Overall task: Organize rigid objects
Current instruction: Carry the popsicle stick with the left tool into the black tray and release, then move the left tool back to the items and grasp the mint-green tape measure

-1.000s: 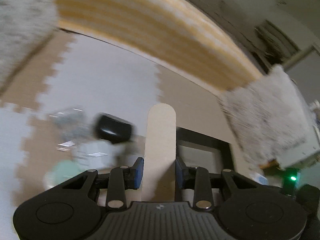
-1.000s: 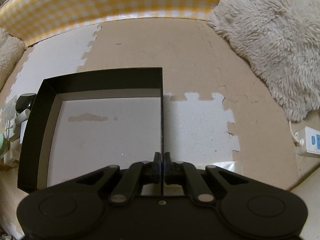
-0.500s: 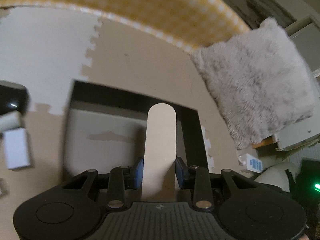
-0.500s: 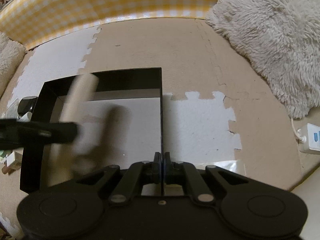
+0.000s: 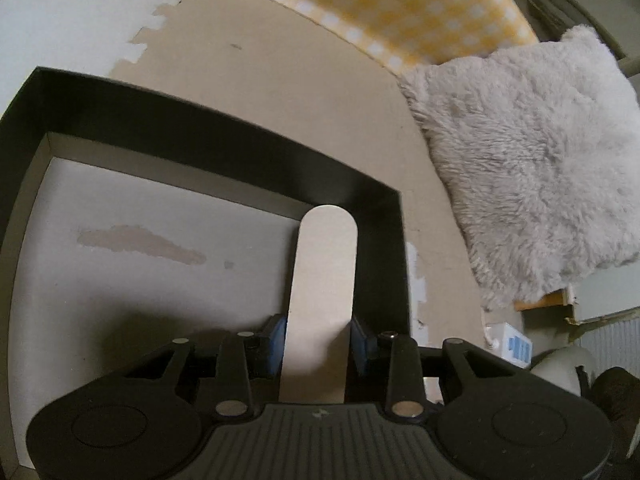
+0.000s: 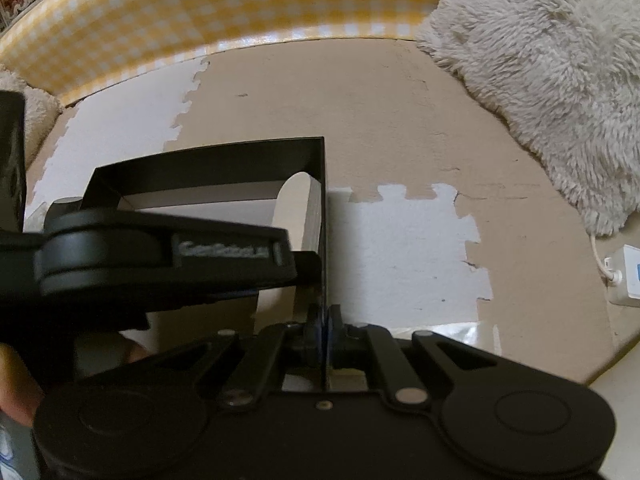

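Note:
My left gripper (image 5: 318, 346) is shut on a flat pale wooden piece with a rounded end (image 5: 324, 280). It holds the piece inside a shallow black box (image 5: 208, 132) with a pale floor, close to the box's right wall. In the right wrist view the wooden piece (image 6: 302, 208) stands just left of that wall, with the left gripper's body (image 6: 160, 256) across the box (image 6: 208, 172). My right gripper (image 6: 323, 336) is shut on the box's right wall (image 6: 323, 216).
The box lies on beige and white foam puzzle mats (image 6: 408, 248). A fluffy grey cushion (image 5: 532, 168) lies to the right, also in the right wrist view (image 6: 560, 60). A yellow checked edge (image 6: 224, 20) runs along the back. A white power strip (image 6: 628, 276) sits at far right.
My left gripper has swung right from the small objects outside the box and carried the wooden piece down into the box, near its right wall. The right gripper has kept its hold on the wall.

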The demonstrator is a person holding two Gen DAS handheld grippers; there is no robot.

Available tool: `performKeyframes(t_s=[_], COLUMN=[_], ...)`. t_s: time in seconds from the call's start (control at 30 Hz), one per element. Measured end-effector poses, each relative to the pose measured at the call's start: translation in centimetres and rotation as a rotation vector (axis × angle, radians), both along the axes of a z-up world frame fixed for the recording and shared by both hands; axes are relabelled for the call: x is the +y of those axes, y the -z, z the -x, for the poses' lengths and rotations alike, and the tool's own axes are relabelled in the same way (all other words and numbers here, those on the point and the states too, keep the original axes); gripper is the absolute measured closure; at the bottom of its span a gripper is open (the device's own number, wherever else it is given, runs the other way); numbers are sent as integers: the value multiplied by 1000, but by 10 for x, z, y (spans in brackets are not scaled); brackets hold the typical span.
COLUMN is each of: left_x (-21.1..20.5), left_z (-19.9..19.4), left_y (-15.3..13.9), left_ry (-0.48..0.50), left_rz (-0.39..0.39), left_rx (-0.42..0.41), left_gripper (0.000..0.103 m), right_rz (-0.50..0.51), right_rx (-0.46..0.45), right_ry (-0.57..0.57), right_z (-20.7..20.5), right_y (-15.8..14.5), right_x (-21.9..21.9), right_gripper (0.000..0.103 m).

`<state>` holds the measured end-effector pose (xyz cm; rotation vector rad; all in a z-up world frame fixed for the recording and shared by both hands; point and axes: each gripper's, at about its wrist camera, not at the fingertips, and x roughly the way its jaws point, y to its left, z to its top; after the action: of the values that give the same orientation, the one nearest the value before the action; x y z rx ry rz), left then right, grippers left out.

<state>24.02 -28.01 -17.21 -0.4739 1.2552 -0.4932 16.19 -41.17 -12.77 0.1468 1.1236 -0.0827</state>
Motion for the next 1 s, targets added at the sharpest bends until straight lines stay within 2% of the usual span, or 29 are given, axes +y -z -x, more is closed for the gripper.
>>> performKeyframes(t_s=[0.03, 0.17, 0.37, 0.63, 0.83, 0.93, 1.0], left_x=[1, 9, 20, 40, 65, 80, 91], left_z=[0, -1, 0, 12, 29, 38, 44], left_y=[2, -1, -19, -56, -83, -96, -104], left_ry=[-1, -5, 27, 116, 181, 206, 215], left_rz=[4, 18, -6, -83, -134, -150, -166], left_rx=[2, -7, -73, -228, -339, -382, -412], left_gripper=[64, 51, 44, 35, 27, 22, 15], right_rz=[-3, -12, -17, -30, -27, -24, -24], right_rx=[-1, -2, -2, 2, 38, 49, 60], right_ry=[1, 6, 10, 19, 8, 6, 3], right_z=[0, 0, 1, 1, -2, -2, -2], right_y=[0, 0, 1, 3, 10, 12, 15], right_x=[-1, -2, -2, -4, -4, -3, -2], right_gripper=[100, 99, 99, 98, 98, 98, 98])
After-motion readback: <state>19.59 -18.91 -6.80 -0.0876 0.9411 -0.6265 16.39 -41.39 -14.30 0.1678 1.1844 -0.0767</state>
